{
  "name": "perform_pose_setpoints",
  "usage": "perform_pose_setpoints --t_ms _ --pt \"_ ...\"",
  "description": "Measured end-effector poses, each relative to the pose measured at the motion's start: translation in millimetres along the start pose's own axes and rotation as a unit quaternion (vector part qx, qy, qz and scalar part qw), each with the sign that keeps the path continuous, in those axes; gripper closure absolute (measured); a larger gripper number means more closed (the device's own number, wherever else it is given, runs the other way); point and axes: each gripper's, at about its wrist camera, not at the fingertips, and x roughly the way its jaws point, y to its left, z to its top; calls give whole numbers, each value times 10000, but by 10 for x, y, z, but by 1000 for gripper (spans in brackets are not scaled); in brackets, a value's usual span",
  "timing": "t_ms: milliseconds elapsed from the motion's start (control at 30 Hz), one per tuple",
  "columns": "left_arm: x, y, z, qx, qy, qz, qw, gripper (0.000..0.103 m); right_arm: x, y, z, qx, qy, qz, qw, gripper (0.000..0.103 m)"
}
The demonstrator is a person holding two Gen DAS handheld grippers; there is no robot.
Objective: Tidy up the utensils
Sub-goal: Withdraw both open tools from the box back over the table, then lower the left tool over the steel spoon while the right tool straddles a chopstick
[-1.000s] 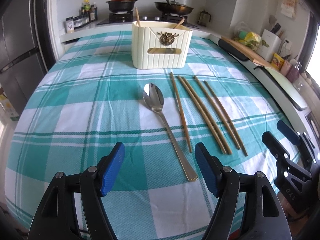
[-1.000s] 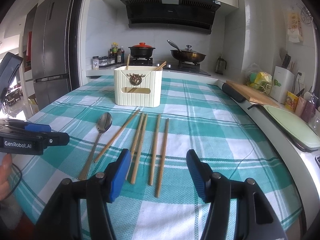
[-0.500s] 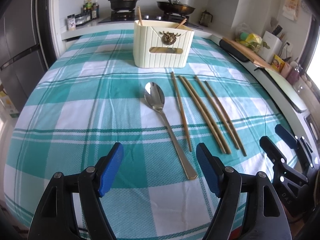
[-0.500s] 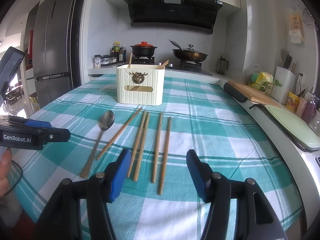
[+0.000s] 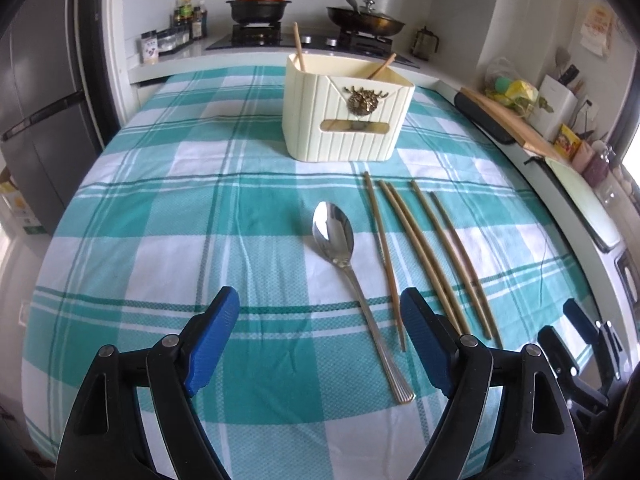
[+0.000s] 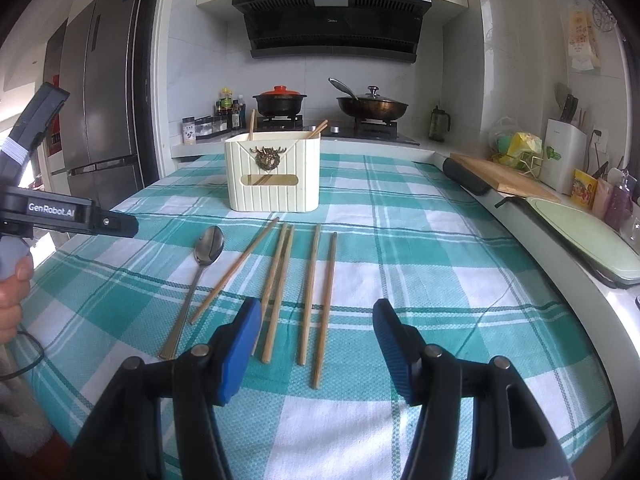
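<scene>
While left jaws widen, spoon lies ahead

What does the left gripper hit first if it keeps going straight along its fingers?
Likely the spoon: its handle runs between the open left gripper fingers, nearer the right one, jaws just widened and empty. Depth is unclear; it might touch the checked tablecloth beside the handle instead.
</scene>
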Motion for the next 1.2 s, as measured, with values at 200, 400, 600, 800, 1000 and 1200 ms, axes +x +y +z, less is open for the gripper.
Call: perform_pose_setpoints --t_ms 200,400,600,800,1000,1200 --pt "619 -36 78 -220 447 217 9985 19 -59 -28 -13 4 -28 -75 10000 44" --pt "974 -107 14 -117 602 616 9962 19 -20 -137 -8 118 59 -151 9998 44" --pt "943 -84 -56 0 425 792 9960 18 425 -337 241 181 858 242 9959 44" --pt "897 28 -82 29 437 829 9956 18 1133 -387 275 313 1806 687 9807 58" --pt "846 135 -135 125 500 797 9955 18 1480 -291 293 9 2262 671 9718 76" --pt "809 218 -161 213 525 753 9955 18 1471 -267 288 -307 2426 375 9689 94"
